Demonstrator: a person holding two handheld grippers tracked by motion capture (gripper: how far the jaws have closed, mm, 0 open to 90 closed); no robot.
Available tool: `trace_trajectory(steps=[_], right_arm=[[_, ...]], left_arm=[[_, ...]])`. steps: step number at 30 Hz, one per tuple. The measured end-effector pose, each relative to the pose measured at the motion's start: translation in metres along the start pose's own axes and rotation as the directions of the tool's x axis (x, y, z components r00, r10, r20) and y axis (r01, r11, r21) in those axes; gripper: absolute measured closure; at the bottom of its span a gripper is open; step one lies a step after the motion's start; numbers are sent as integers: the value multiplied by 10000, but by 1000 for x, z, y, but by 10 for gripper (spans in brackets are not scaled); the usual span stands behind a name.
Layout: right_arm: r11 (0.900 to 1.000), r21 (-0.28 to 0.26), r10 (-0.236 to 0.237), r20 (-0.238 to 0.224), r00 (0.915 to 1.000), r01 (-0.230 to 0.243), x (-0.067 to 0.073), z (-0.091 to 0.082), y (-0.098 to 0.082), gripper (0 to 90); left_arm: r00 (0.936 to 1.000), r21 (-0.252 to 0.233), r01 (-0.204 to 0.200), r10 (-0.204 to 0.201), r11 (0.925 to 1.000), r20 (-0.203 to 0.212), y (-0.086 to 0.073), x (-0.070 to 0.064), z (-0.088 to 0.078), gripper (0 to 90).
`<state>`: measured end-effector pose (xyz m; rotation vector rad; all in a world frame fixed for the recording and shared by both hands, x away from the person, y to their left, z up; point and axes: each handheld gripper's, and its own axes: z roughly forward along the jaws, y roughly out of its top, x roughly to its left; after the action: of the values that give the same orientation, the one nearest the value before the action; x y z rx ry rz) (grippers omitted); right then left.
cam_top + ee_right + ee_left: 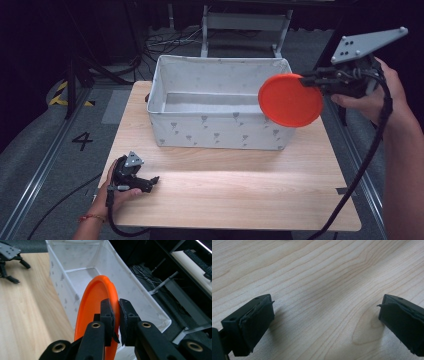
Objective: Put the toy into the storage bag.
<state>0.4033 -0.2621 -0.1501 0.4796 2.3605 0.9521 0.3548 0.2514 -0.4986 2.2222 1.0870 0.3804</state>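
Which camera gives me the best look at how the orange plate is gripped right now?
The right gripper view: the right hand-held gripper pinches the rim of the orange plate, jaws shut on it close up. The high view shows the whole plate held on edge above the fabric bin. The left gripper view looks at bare tabletop.

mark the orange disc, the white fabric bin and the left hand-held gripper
orange disc (290,102), high view, middle of its flat face
white fabric bin (220,131), high view, near wall
left hand-held gripper (153,182), high view, between its jaw tips

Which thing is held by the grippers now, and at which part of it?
The right gripper holds the orange plate by its rim, pinched between both jaws, above the right end of the white bin. The left gripper is open and holds nothing.
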Motion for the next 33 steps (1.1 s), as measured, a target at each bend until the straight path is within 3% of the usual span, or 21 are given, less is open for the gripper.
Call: trace_trajectory(steps=[7, 11, 21, 24, 27, 32, 33], right_arm=[[9993, 350, 87, 147, 9999, -92, -19, 33, 15, 827], [9975, 694, 117, 163, 9998, -128, -31, 54, 15, 827], [9915, 1148, 592, 249, 9979, -616, -52, 92, -7, 827], [9912, 1212, 496, 248, 9985, -523, -54, 99, -13, 827], [9955, 859, 388, 21, 9992, -389, -55, 107, -20, 827], [9913, 1299, 214, -15, 9998, -210, -54, 127, -31, 826], [9877, 1554, 183, -250, 9995, -142, -53, 134, -34, 827]], left_arm=[[10000, 7, 8, -8, 10000, 19, 0, 0, 0, 4], [10000, 2, 15, -15, 10000, 19, 0, 0, 0, 3], [10000, 4, 11, -11, 10000, 20, 0, 0, 0, 3], [10000, 15, 6, -6, 10000, 53, 0, 0, 0, 2], [10000, 54, 18, -18, 10000, 40, 1, 0, 1, 2], [10000, 56, 16, -16, 10000, 44, 1, 0, 1, 2], [10000, 55, 17, -17, 10000, 44, 1, 0, 1, 2]])
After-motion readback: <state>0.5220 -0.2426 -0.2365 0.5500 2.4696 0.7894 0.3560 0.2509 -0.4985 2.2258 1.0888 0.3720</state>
